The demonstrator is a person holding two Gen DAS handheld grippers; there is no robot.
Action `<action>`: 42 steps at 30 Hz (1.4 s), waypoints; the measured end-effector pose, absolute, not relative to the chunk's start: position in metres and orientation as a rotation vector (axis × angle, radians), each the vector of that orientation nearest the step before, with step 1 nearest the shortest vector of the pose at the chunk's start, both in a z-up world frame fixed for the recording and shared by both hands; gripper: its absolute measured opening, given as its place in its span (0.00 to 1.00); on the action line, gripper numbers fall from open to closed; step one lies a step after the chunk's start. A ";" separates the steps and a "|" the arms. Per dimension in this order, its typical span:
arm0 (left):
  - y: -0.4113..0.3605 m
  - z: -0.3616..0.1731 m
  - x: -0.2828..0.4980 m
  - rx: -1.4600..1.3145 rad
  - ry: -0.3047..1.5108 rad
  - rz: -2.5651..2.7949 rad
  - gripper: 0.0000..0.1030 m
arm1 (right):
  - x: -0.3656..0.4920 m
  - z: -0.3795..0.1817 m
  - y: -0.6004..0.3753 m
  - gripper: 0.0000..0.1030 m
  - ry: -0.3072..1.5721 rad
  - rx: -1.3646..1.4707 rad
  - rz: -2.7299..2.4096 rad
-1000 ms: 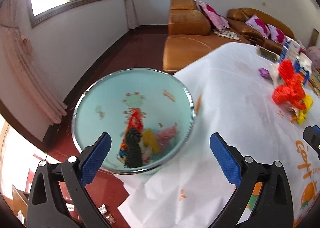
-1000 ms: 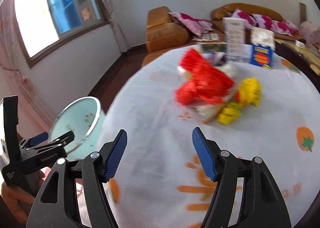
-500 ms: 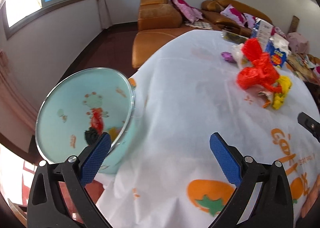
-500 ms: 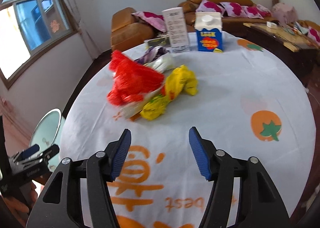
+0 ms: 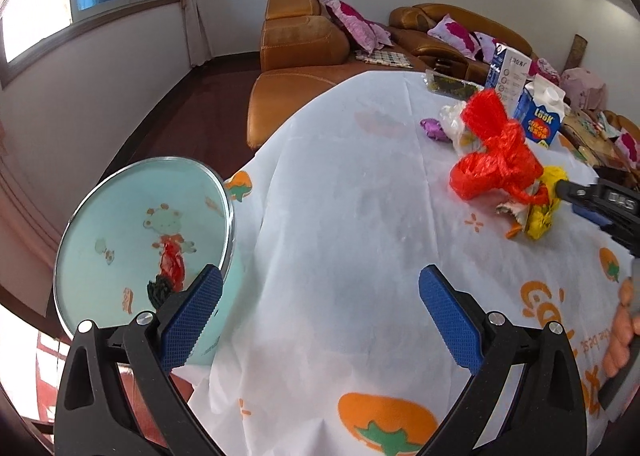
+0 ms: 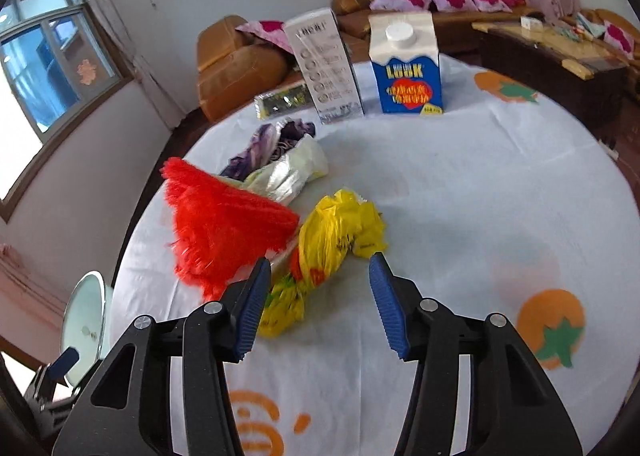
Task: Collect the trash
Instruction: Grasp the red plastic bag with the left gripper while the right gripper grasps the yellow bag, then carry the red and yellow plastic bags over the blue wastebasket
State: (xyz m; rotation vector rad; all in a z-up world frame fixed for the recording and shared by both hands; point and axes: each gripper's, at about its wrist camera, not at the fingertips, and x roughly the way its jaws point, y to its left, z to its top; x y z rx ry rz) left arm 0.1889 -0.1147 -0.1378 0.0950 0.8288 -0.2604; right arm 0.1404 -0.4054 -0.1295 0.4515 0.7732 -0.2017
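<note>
While the right tongs [image 6: 318, 298] were pitched down over the round surface draped in a white cloth printed with orange fruit [image 6: 460, 195], the crumpled yellow plastic bag [image 6: 336, 240] lay just ahead of them, in the lower middle of the right wrist view. Its long axis ran on a slant — from the bunched end at centre frame down toward the lower left, where its printed tail passed close by the left blue pad. The blue-padded jaws stood partly apart and were closing, yet the pads were not pressing on anything; the bag's lower end sat between and slightly beyond the tips, offset toward the left jaw. Touching the bag on its left was the crumpled red mesh bag [image 6: 224, 228], and farther up the frame lay a silvery foil wrapper [image 6: 288, 173] and a purple wrapper [image 6: 264, 143].

The left tongs [image 5: 320, 316] were wide apart and empty, low in their own view over the cloth's edge. The pale mint round bin with a metal rim [image 5: 140, 240] stood at the left of that frame, beside the surface, with some red and dark scraps already inside. The trash pile was well apart from those tongs, in the upper right — so the right hand looked the nearer one, and the grasp would likely need a small shift leftward to centre the bag.
</note>
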 end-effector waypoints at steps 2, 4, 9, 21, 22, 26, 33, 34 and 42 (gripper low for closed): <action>-0.120 -0.135 0.192 0.103 0.817 -0.273 0.93 | 0.148 -0.137 -0.410 0.41 0.795 0.500 -0.184; -0.127 -0.133 0.194 0.105 0.806 -0.292 0.93 | 0.152 -0.142 -0.414 0.26 0.809 0.535 -0.160; -0.152 -0.131 0.205 0.074 0.790 -0.376 0.93 | 0.144 -0.138 -0.418 0.22 0.784 0.520 -0.130; -0.247 -0.124 0.229 0.092 0.699 -0.549 0.84 | 0.088 -0.109 -0.461 0.23 0.658 0.430 -0.304; -0.256 -0.129 0.232 0.113 0.710 -0.548 0.83 | 0.087 -0.112 -0.462 0.23 0.666 0.440 -0.300; -0.268 -0.141 0.242 0.142 0.767 -0.555 0.53 | 0.085 -0.119 -0.465 0.23 0.686 0.463 -0.293; -0.247 -0.131 0.237 0.101 0.756 -0.585 0.21 | 0.080 -0.118 -0.460 0.23 0.680 0.467 -0.286; -0.241 -0.128 0.233 0.092 0.751 -0.583 0.21 | 0.078 -0.116 -0.457 0.23 0.674 0.464 -0.286; -0.205 -0.110 0.207 0.129 0.727 -0.476 0.21 | 0.072 -0.102 -0.429 0.22 0.652 0.434 -0.248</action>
